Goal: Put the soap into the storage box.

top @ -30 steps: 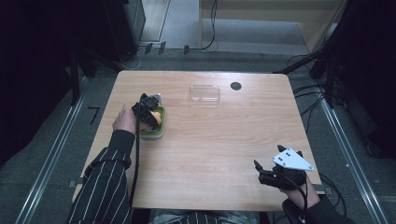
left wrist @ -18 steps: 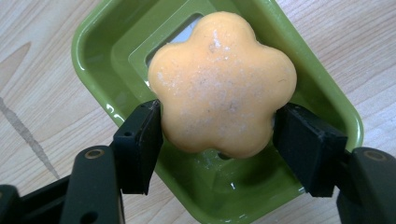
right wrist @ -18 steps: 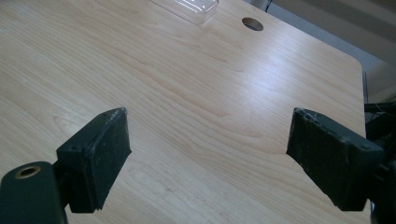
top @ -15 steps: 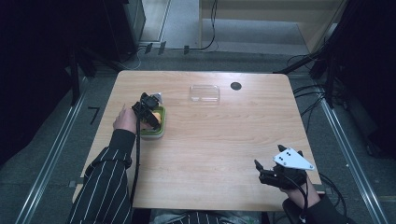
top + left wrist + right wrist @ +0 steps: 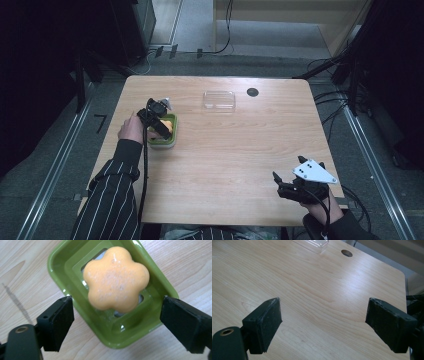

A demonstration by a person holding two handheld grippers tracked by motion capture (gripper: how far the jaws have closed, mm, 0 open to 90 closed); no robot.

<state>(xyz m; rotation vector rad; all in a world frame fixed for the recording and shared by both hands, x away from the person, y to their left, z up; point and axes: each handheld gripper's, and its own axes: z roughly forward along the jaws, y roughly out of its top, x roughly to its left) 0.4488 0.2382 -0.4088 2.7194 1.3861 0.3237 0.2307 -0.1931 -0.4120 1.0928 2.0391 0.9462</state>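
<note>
- The left gripper (image 5: 159,119) hangs over the green soap dish (image 5: 162,134) at the table's left side; its jaws have just been opening and now stand spread wide, with the soap below and between them but neither pad touching it.
- The right gripper (image 5: 290,185) sits near the table's front right corner, well apart from the dish, its jaws spread over bare wood with nothing between them.
- Count: two grippers, one orange flower-shaped soap (image 5: 116,277), one green soap dish, one clear plastic lid (image 5: 219,99) and one round dark hole (image 5: 252,92) in the tabletop.
- The soap lies inside the dish, resting on its slotted floor.
- The left gripper view gives the soap's five-lobed outline and the dish (image 5: 147,315) with its slots and wet gleam; from the high view the soap is just an orange patch partly hidden by the gripper.
- The high view gives the whole wooden table (image 5: 225,165), both striped sleeves and the lid at the far edge.
- The right gripper view catches the lid (image 5: 312,244) and the hole (image 5: 346,253) at its top.
</note>
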